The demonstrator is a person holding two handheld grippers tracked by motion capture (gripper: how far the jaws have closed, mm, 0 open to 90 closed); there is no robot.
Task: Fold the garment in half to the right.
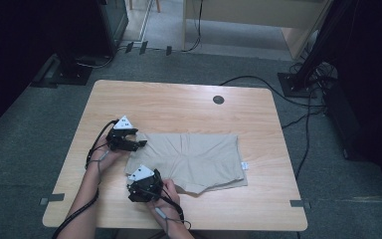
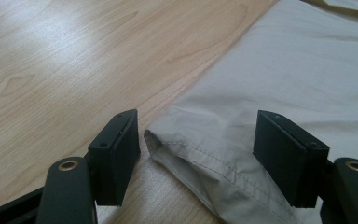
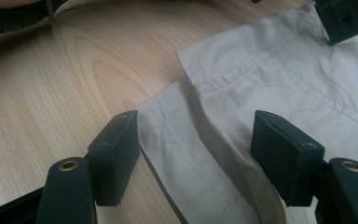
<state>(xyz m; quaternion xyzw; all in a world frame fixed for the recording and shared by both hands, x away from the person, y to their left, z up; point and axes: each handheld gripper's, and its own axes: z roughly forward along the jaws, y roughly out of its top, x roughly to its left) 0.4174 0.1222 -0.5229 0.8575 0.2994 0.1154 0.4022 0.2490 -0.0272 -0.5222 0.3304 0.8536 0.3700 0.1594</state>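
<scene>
Beige shorts (image 1: 199, 159) lie flat on the wooden table (image 1: 179, 102), a little toward 5 o'clock of the tabletop's centre in the high view. Long axis runs 9 to 3 o'clock across the table. A small white tag (image 1: 244, 166) sticks out at the 3 o'clock end; the leg hems lie at the 9 o'clock end, by the grippers.

Left gripper (image 1: 140, 145) sits at the shorts' 9–10 o'clock corner, jaws pointing toward 3 o'clock. Left gripper view: jaws spread wide, a stitched hem corner (image 2: 186, 154) lying between them; left pad (image 2: 119, 154) just beside the cloth, right pad (image 2: 282, 156) over it. No pinch visible — released.

Right gripper (image 1: 154, 179) at the shorts' 7–8 o'clock edge, held by the right hand (image 1: 171, 199). Right gripper view: jaws likewise spread, straddling two layered hem edges (image 3: 200, 154); cloth slack between the pads, not clamped. Left gripper's jaw tip shows at 1 o'clock of that view.

Surface: light wood grain, a round dark grommet (image 1: 218, 99) near the far edge at 12 o'clock. Room: grey carpet (image 1: 25, 149), black cables (image 1: 298, 104) trailing at 2 o'clock, dark stand bases at 10 and 2 o'clock, pale furniture beyond.
</scene>
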